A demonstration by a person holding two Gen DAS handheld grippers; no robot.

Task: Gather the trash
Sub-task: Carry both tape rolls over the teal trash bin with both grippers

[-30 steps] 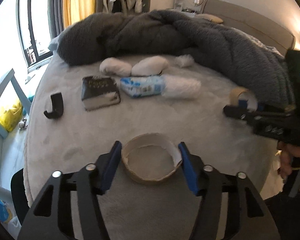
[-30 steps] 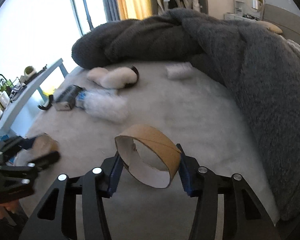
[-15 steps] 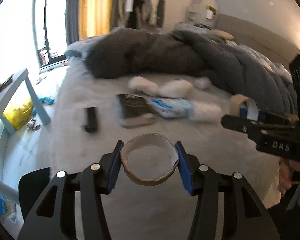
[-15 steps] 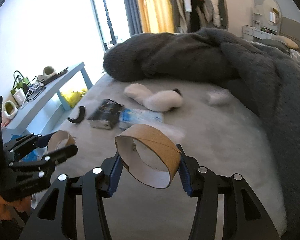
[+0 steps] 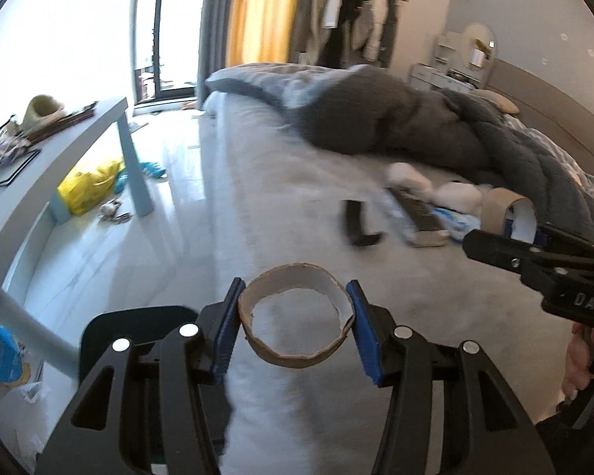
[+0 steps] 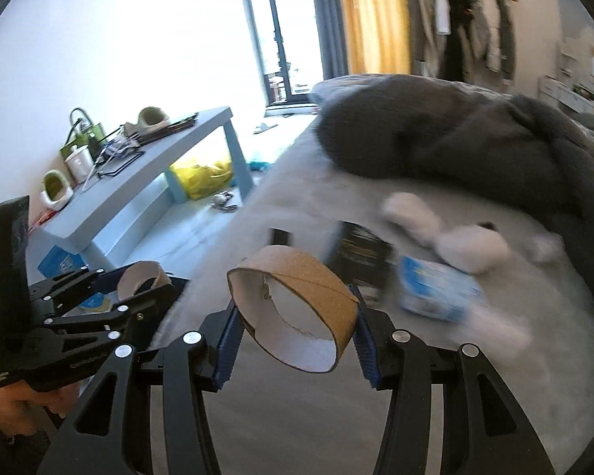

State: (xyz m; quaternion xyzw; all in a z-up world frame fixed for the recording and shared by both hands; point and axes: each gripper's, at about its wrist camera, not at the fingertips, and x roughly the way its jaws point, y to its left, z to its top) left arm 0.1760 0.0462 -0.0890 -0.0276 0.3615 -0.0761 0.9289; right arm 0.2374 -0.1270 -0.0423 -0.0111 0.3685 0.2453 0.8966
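Cardboard rings, one in each of your claws: the left claw (image 5: 295, 322) pinches a ragged-edged ring (image 5: 296, 322) across its width, its jaws having just closed a little further; the right claw (image 6: 295, 326) clamps a wider ring (image 6: 295, 308). Both look light, thin and easily crushed, so grip gently on opposite walls. Beyond them lies the plush grey bed (image 5: 297, 206), with a book (image 6: 358, 259) and blanket (image 6: 455, 138) farther up it.

Both rings (image 5: 297, 318) (image 6: 297, 312) are brown cardboard outside, white inside, between blue pads (image 5: 362, 332) on black fingers. The duvet (image 5: 396, 126) is dark grey on a pale grey bed (image 5: 281, 206). The curtain (image 6: 376, 16) is orange-yellow, the table (image 6: 146, 182) light blue, the bag (image 5: 87, 186) yellow.
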